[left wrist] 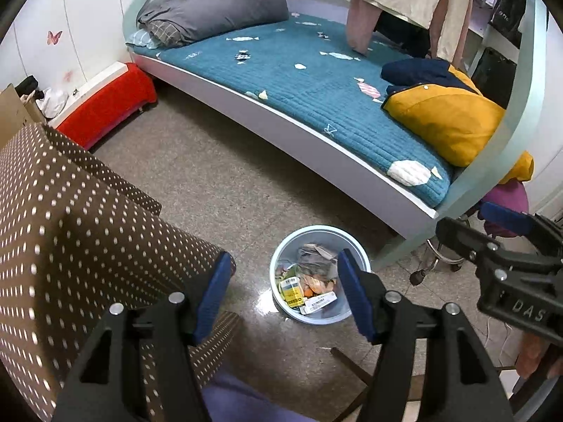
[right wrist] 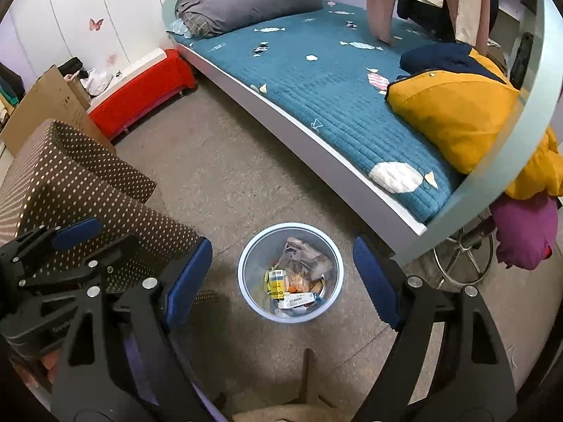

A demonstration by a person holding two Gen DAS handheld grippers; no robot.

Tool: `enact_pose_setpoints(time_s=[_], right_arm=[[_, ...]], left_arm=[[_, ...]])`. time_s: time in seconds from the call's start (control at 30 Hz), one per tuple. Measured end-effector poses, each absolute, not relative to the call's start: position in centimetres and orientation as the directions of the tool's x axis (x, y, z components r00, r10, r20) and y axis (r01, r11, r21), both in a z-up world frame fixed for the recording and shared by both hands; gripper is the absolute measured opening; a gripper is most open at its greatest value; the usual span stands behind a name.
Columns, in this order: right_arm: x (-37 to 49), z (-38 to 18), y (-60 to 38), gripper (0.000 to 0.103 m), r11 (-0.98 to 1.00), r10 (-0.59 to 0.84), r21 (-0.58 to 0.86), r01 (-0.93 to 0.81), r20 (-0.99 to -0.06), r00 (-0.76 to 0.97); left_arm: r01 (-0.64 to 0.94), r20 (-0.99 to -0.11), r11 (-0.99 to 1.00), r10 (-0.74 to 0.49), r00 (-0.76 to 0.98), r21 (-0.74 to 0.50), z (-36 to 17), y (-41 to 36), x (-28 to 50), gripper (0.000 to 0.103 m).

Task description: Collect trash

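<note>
My left gripper (left wrist: 281, 299) and right gripper (right wrist: 281, 281) hang wide apart, empty, above the trash bin (right wrist: 246, 263), apparently poised over its wrappers (right wrist: 295, 281).

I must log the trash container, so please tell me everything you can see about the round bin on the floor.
The bin is a round, pale blue, plastic-looking bucket with a lighter rim and no lid. It stands upright on the speckled floor, near the bed corner and apart from the dotted brown box. It is partly filled with crumpled wrappers, a yellow carton and a white labelled packet. Neither gripper touches it.
</note>
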State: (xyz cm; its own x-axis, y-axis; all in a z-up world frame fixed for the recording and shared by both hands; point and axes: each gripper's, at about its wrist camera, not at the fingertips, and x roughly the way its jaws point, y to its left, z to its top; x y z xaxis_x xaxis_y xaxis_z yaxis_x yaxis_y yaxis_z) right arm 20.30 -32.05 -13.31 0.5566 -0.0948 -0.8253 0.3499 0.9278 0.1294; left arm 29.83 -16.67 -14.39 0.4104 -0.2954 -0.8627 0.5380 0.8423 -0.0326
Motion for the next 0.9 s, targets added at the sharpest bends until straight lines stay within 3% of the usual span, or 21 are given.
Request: enact_pose_setpoints(time_s=[0.3, 0.6, 0.9], right_arm=[[16.0, -11.4, -30.1, 0.081, 0.940, -0.098, 0.129, 0.316, -0.784, 0.613], [10.9, -8.9, -27.7, 0.081, 0.964, -0.085, 0.125, 0.235, -0.691, 0.718], [6.4, -6.1, -25.1, 0.084, 0.981, -0.025, 0.144, 0.129, -0.569, 0.822]], left_arm=[[0.486, -0.823, 0.873, -0.304, 0.479, -0.039, -12.3, -14.8, 25.5, 0.068], [0.428, -0.729, 0.902, -0.336, 0.596, -0.066, -8.4, -11.7, 19.0, 0.075], [0.328, -0.632, 0.944, -0.260, 0.730, -0.009, -5.1, -8.9, 12.6, 0.078]])
